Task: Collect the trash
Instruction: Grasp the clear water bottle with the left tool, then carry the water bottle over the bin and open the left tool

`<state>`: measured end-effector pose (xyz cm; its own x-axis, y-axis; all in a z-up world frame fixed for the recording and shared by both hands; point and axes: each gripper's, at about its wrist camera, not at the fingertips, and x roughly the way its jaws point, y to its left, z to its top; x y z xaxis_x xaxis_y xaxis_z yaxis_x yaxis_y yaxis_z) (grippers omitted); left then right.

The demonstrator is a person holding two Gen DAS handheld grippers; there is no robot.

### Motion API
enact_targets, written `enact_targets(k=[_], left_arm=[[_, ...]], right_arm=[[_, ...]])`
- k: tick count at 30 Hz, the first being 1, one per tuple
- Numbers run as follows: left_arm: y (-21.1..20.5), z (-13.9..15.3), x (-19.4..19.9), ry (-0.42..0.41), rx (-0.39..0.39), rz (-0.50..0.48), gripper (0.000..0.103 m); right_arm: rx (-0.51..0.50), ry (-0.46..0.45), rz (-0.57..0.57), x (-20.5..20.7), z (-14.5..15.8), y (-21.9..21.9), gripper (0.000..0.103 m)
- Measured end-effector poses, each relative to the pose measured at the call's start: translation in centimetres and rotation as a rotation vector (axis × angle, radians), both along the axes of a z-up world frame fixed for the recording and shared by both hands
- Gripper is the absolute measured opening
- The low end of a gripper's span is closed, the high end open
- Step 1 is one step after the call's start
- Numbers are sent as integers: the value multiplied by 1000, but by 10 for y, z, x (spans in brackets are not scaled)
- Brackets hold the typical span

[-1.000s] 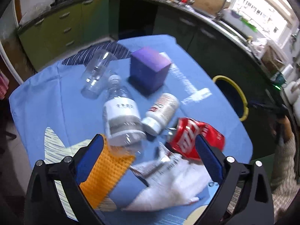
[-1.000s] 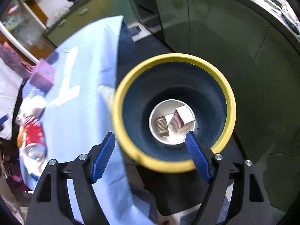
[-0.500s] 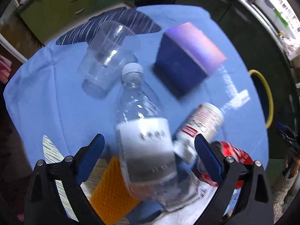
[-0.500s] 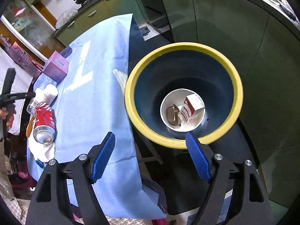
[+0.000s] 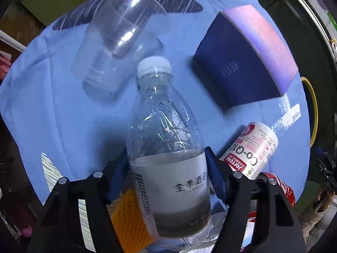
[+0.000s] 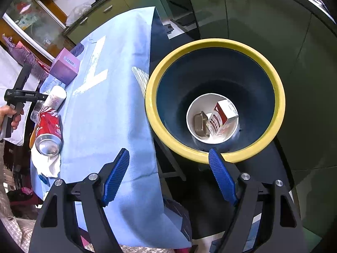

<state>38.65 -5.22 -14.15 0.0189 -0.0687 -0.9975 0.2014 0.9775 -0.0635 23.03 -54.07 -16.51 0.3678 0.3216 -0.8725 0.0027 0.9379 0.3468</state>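
The water bottle is pinched at its label by the left gripper, long axis pointing up-frame, cap away. The right gripper, jaws spread and empty, is held nearer the bin, center-right.

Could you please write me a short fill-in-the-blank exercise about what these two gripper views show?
1. The left gripper is closed on a clear plastic water ____.
2. The right gripper hangs open and holds ____.
3. The trash bin has a ____ rim.
4. The red soda can lies on its ____ on the blue tablecloth.

Missing words: bottle; nothing; yellow; side
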Motion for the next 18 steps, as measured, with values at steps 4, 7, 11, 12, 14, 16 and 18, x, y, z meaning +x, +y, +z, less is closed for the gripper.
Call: enact_targets(k=[4,7,11,12,14,16,18], left_arm=[[-5,1,-7,0,14,-33,64],[-10,9,-15,-17,6,-54,64],[-13,26,-28,-59,9,-78,64],[-12,33,-33,-75,11,-87,64],[-16,44,-41,-93,8,-99,64],[-21,59,-52,-128,14,-121,64],[-29,74,-60,-156,11,-147,64]], right_arm=[[5,-1,2,-1,0,0,77],[8,-5,6,-2,1,2,77],[16,-12,12,-3,1,4,77],[17,-14,15,-4,1,5,77],[20,-18,20,-5,2,7,77],[21,-24,24,-7,4,7,77],[21,-35,23,-10,7,6,77]])
